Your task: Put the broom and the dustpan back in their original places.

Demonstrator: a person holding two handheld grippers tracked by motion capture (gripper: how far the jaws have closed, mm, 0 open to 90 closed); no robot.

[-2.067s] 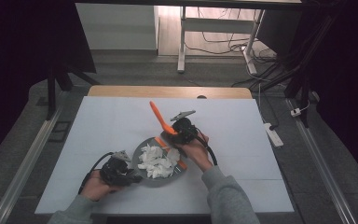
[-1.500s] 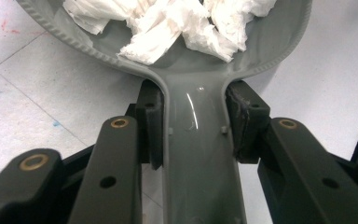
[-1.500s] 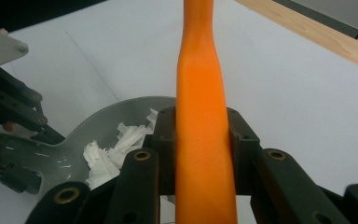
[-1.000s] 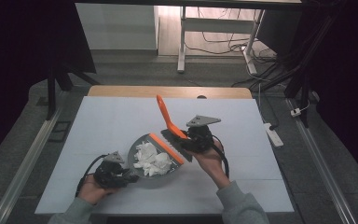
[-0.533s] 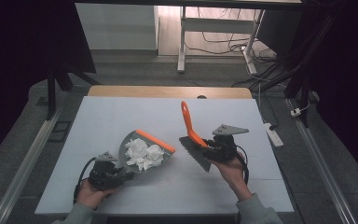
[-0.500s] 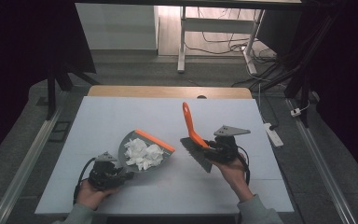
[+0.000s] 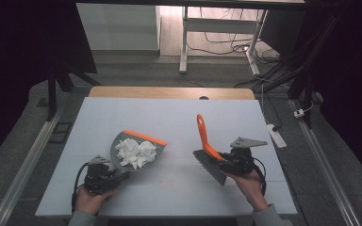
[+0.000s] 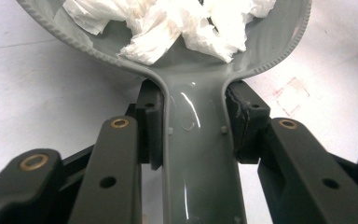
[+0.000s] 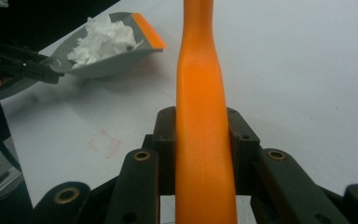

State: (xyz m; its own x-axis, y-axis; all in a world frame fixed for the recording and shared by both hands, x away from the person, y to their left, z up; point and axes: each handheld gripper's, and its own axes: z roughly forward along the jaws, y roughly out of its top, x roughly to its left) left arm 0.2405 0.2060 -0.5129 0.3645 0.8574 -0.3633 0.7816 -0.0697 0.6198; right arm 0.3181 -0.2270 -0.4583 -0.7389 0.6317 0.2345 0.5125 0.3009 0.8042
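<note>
**Dustpan and brush parted on the white table**

The left gripper [image 8: 193, 135] is clamped on the grey handle of the dustpan [image 7: 136, 149], whose pan holds crumpled white paper scraps [image 7: 135, 152] behind an orange lip. The right gripper [image 9: 204, 135] is closed on the orange handle of the brush [image 7: 209, 153], its bristles down near the table [image 7: 169, 113]. No writing is readable. Two seconds earlier the brush was at the pan; now it sits well apart to the right, and the pan has shifted left.
</note>
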